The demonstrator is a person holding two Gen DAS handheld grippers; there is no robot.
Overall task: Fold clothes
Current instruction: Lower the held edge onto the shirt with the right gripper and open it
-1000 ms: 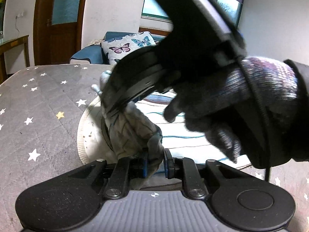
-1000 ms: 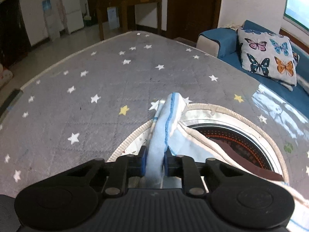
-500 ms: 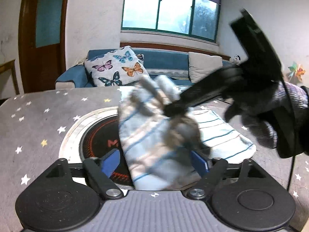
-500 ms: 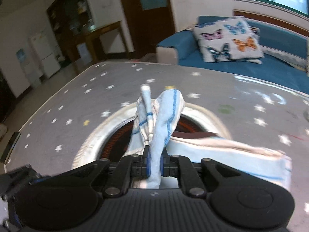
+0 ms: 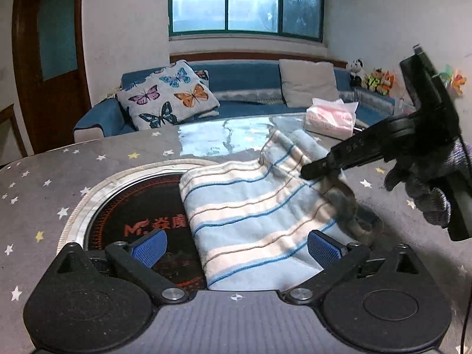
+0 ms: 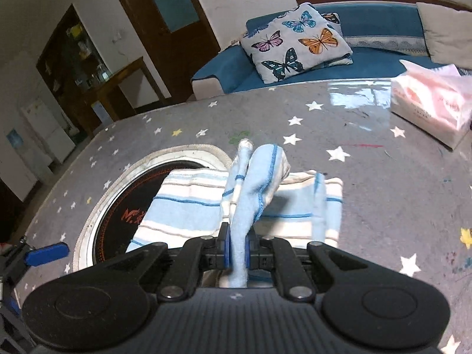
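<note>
Over the round burner cutout on the starry tabletop lies the striped towel, one layer already folded over. Left tool is opening, jaws spread wide, cloth between the pads but not pinched. Right tool is clamped tight on a bunched corner. Towel looks soft, light and floppy, so I'd grab corners or hems, not the middle. Tissue pack nearby has tissues poking out.

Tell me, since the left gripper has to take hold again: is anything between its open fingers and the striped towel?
Nothing visible. The left gripper is opening, with the striped towel lying bare between its fingers; the right gripper pinches the far fold.
</note>
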